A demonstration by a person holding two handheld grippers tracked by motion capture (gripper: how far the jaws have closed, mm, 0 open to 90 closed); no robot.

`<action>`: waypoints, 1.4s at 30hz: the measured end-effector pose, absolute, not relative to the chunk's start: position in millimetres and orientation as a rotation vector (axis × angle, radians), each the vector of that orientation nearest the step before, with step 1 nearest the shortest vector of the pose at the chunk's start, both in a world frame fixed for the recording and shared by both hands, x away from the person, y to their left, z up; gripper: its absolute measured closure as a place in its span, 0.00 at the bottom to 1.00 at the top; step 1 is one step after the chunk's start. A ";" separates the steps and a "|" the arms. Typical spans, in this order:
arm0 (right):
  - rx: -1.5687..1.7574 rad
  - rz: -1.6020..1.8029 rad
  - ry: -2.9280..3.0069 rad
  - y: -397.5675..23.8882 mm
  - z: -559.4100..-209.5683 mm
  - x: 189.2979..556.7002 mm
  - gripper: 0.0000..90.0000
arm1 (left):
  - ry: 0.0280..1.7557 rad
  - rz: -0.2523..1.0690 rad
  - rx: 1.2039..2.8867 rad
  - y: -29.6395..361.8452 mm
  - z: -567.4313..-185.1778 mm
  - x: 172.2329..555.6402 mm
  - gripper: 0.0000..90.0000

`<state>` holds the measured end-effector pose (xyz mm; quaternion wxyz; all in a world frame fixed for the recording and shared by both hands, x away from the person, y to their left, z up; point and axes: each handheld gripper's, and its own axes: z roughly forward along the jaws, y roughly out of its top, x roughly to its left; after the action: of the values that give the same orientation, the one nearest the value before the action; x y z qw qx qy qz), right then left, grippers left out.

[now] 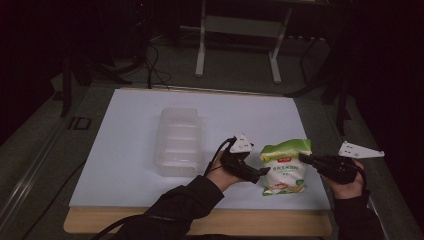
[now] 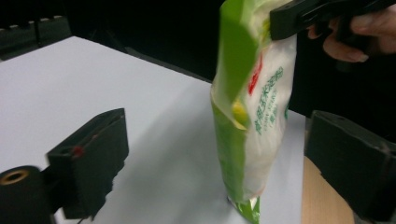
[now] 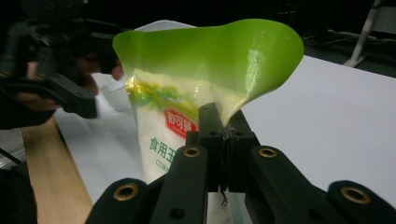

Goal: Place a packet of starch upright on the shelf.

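On white sheet (image 1: 130, 150), dark room | right gripper (image 1: 306, 159) fingers pinch pouch (image 1: 284, 170) | left gripper (image 1: 260, 175) fingers wide, empty

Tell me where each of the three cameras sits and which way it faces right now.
High view: above the person's table edge, looking forward and down on the white sheet, clear tray, both forearms and grippers.
Left gripper view: rides the left gripper, facing the upright green bag between its open jaws; the right gripper pinches the bag's top.
Right gripper view: rides the right gripper, jaws shut on the bag's upper edge; left gripper beyond.
All three share the bag.
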<state>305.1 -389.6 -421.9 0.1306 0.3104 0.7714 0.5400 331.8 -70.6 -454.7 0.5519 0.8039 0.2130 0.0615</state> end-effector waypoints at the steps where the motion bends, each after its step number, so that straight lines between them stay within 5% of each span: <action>1: 0.902 1.568 2.240 -389.6 -421.9 305.1 0.98 | 0.504 0.145 1.901 -70.6 -454.7 331.8 0.12; 9: 0.909 1.566 2.241 -392.1 -422.5 302.1 0.98 | 0.478 0.093 1.907 -90.3 -461.1 339.0 0.24; 22: 0.911 1.569 2.240 -389.4 -424.8 302.4 0.98 | 0.416 0.000 1.975 -108.2 -471.7 342.4 0.84; 36: 0.903 1.649 2.189 -396.6 -412.4 298.4 0.97 | 0.371 -0.040 1.943 -103.1 -446.9 342.4 0.93; 42: 0.893 1.667 2.131 -395.0 -396.5 294.9 0.77 | 0.353 -0.015 1.933 -89.1 -419.5 347.2 0.93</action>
<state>294.9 -395.0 -396.5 0.1457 0.3100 0.7400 0.5789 347.2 -89.1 -419.5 0.5548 0.8184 0.1493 -0.0062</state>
